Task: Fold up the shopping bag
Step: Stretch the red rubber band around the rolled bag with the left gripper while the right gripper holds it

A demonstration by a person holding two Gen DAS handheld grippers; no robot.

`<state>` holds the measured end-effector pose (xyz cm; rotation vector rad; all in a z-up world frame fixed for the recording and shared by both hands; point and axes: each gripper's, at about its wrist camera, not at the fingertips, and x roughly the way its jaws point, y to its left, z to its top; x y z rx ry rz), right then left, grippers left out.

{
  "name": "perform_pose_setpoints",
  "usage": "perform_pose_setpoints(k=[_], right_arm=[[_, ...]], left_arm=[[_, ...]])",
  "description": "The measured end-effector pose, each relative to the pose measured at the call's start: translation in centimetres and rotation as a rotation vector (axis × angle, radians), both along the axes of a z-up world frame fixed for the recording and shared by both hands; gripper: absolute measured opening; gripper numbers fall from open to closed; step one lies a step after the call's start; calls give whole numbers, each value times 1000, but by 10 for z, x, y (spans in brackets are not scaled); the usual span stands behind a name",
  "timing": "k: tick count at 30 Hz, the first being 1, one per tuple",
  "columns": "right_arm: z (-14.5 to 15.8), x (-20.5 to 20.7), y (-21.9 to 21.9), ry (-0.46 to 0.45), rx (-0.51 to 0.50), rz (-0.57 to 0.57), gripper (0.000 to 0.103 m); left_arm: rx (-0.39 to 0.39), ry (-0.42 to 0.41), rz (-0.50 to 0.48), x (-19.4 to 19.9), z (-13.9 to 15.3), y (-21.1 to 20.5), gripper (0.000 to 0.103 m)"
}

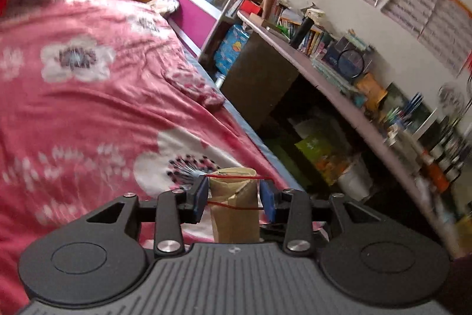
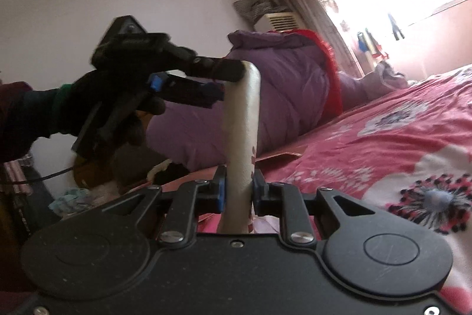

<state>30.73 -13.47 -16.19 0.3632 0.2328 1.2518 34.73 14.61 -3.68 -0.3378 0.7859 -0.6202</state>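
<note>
Shelves (image 1: 339, 73) show leftward; gloved hand (image 2: 97, 108) shows rightward only.

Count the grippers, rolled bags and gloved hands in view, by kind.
Grippers: 2 (left gripper, right gripper)
Rolled bag: 1
Gloved hand: 1
Total: 4

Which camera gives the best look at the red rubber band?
The left wrist view: the thin red rubber band stretches between the left gripper around the rolled brown paper bag. In the right wrist view I cannot make the band out.
</note>
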Motion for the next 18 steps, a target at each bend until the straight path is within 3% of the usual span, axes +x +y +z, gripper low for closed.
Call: perform_pose_setpoints(k=[5, 8, 16, 18], right_arm=[[1, -3, 4, -78, -41, -28, 18], [1, -9, 9, -135, -93, -45, 18], [-2, -26, 21, -274, -232, -69, 18], [-2, -31, 26, -320, -283, -70, 18]], left_arm=[[-23, 37, -26, 9, -1, 4, 37], [-30, 101, -25, 18, -8, 0, 37], [17, 203, -69, 28, -15, -5, 37], [79, 202, -98, 21, -17, -7, 37]])
